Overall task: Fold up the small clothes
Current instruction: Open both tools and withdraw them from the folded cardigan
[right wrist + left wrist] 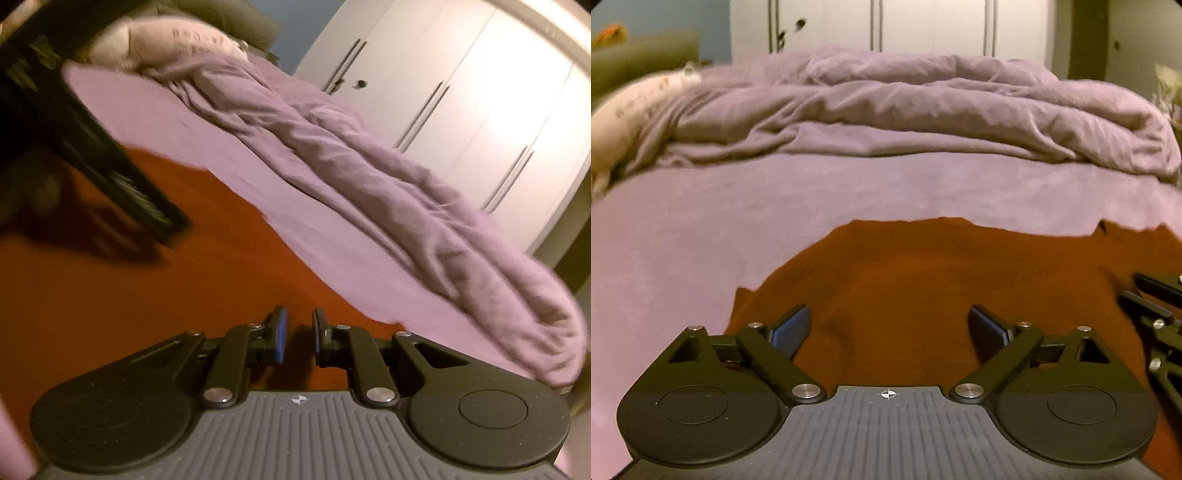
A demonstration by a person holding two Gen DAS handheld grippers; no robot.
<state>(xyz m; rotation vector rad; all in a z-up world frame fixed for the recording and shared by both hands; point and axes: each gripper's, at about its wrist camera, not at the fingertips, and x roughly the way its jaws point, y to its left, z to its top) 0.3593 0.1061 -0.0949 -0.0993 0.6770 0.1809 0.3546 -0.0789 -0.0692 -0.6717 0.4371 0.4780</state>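
Observation:
A rust-orange garment [923,280] lies spread flat on the purple bed sheet [701,229]. My left gripper [889,325] is wide open just above its near part, with nothing between its blue pads. In the right wrist view the same garment [110,295] fills the lower left. My right gripper [298,332] hovers over the garment's right edge with a narrow gap between its fingers, holding nothing. The left gripper [122,177] shows there as a dark blurred shape at the left. The right gripper's linkage [1156,310] shows at the left wrist view's right edge.
A crumpled purple duvet [923,110] lies across the far side of the bed. A pale patterned pillow [631,107] sits at the far left. White wardrobe doors [461,92] stand behind the bed.

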